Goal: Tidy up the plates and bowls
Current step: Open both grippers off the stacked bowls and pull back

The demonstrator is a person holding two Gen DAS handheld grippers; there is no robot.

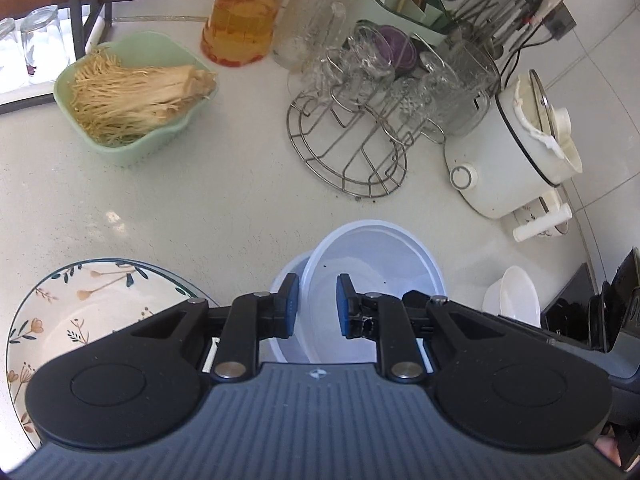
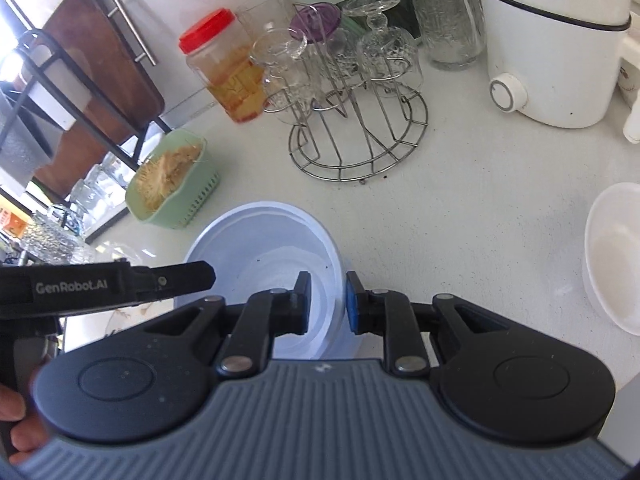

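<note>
A pale blue plastic bowl [image 1: 380, 276] [image 2: 260, 248] rests tilted inside a second, similar bowl [image 1: 286, 276] on the white counter. My left gripper [image 1: 318, 304] straddles the upper bowl's near-left rim. Its blue pads stand a little apart and do not press on the rim. My right gripper [image 2: 328, 304] straddles the right rim the same way, open, with the rim close to its right pad. A floral plate [image 1: 100, 300] lies left of the bowls. A small white bowl [image 1: 516, 296] [image 2: 616, 260] sits to the right. The left gripper's body [image 2: 120, 284] shows in the right wrist view.
Behind the bowls stand a wire rack [image 1: 348, 160] [image 2: 360, 148] of upturned glasses, a white electric pot [image 1: 516, 152] [image 2: 552, 60] and a red-lidded jar [image 1: 240, 16]. A green basket [image 1: 168, 148] [image 2: 188, 204] of enoki mushrooms sits at the back left. A person's fingers [image 2: 16, 420] hold the left gripper.
</note>
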